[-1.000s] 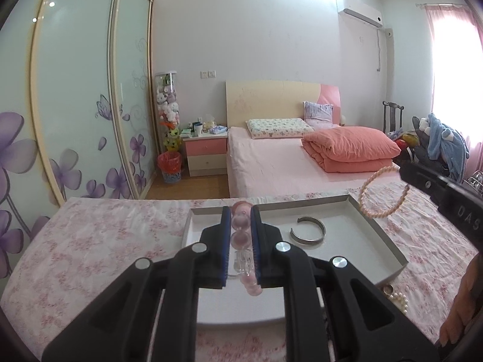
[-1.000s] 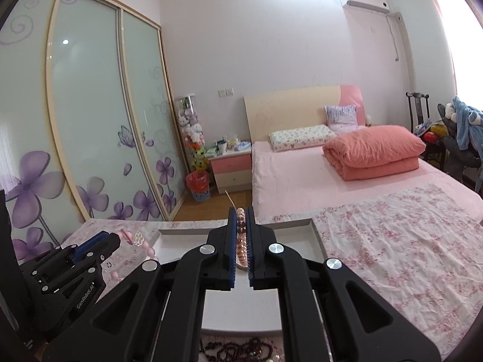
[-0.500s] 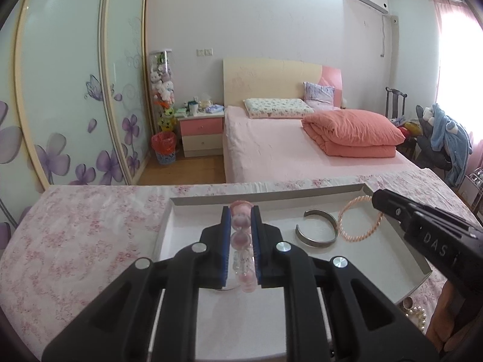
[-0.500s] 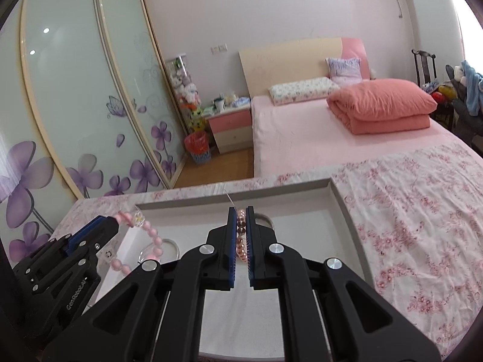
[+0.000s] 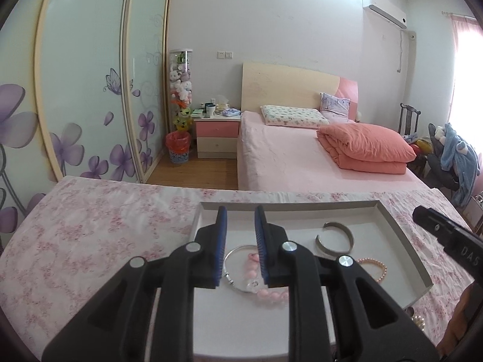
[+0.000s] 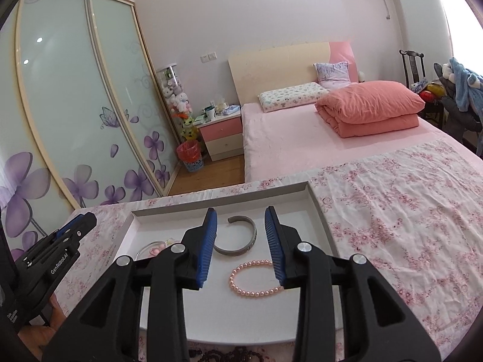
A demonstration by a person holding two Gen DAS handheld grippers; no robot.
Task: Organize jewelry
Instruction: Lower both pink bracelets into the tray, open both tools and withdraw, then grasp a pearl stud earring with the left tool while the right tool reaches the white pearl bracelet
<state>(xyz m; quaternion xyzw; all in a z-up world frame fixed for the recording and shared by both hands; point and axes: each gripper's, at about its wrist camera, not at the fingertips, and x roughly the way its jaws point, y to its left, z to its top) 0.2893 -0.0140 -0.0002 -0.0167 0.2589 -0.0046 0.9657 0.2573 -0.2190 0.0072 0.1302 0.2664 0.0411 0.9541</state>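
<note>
A white tray (image 5: 401,235) lies on the floral cloth. In it are a pink bead bracelet (image 5: 271,295), a thin silver bangle (image 5: 234,280), a grey open cuff (image 5: 333,241) and a peach pearl bracelet (image 5: 379,270). My left gripper (image 5: 240,238) is open and empty above the pink bracelet. In the right wrist view my right gripper (image 6: 241,246) is open and empty above the pearl bracelet (image 6: 253,280), with the cuff (image 6: 238,238) just beyond and the tray rim (image 6: 314,202) at the back.
A dark bead strand (image 6: 229,354) lies on the cloth at the tray's near edge. Pale pearls (image 5: 419,319) lie right of the tray. Behind the table are a bed (image 5: 302,157), a nightstand (image 5: 215,134) and wardrobe doors (image 5: 90,90).
Both grippers opened and let go. The pink bead bracelet and the pearl bracelet now lie in the tray. Both grippers have drawn back slightly.
</note>
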